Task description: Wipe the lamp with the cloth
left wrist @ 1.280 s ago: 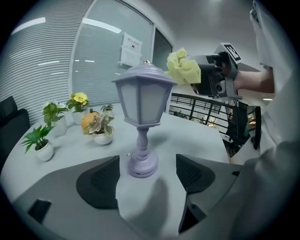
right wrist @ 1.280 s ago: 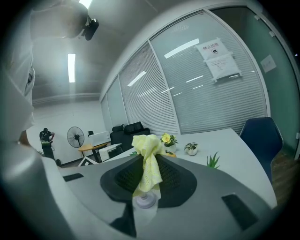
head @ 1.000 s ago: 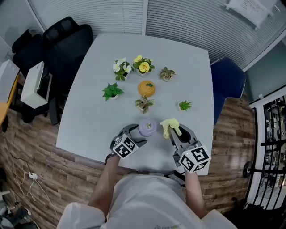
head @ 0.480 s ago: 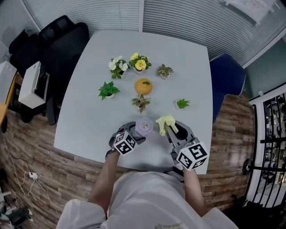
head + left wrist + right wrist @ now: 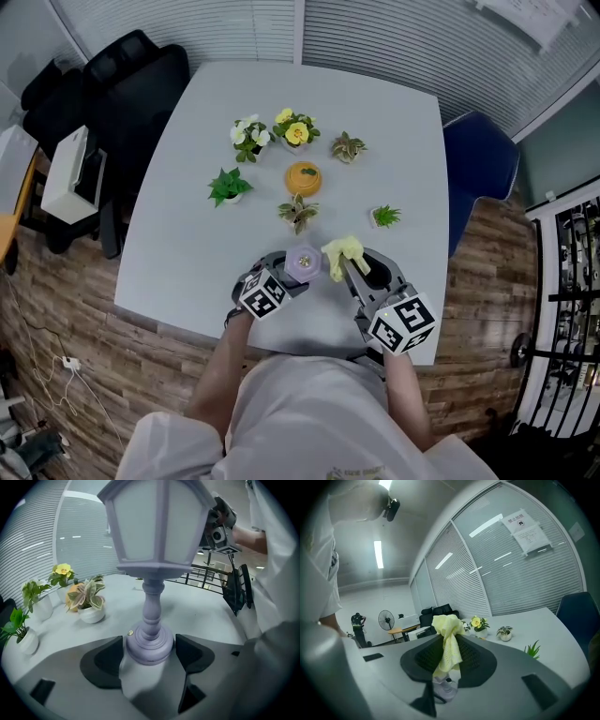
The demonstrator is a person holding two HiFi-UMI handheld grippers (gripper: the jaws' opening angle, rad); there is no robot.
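Observation:
A lilac lantern-shaped lamp point(image 5: 303, 262) stands near the table's front edge. In the left gripper view its round base point(image 5: 150, 644) sits between the two dark pads point(image 5: 108, 661), which hug it on both sides, so my left gripper point(image 5: 289, 273) is shut on the lamp's base. My right gripper point(image 5: 348, 266) is just right of the lamp and is shut on a yellow cloth point(image 5: 339, 251). The cloth point(image 5: 449, 641) bunches out above the jaws, close to the lamp's right side. Below the cloth, a bit of the lilac lamp point(image 5: 446, 690) shows through the jaws' gap.
Several small potted plants point(image 5: 297, 213) and an orange pot point(image 5: 303, 176) stand on the grey table point(image 5: 187, 253) beyond the lamp. A black chair point(image 5: 112, 103) is at the table's left, a blue chair point(image 5: 480, 169) at its right. The table's front edge lies just under the grippers.
My right gripper has carried the yellow cloth leftward, closer to the lamp. The left gripper has stayed on the lamp's base.

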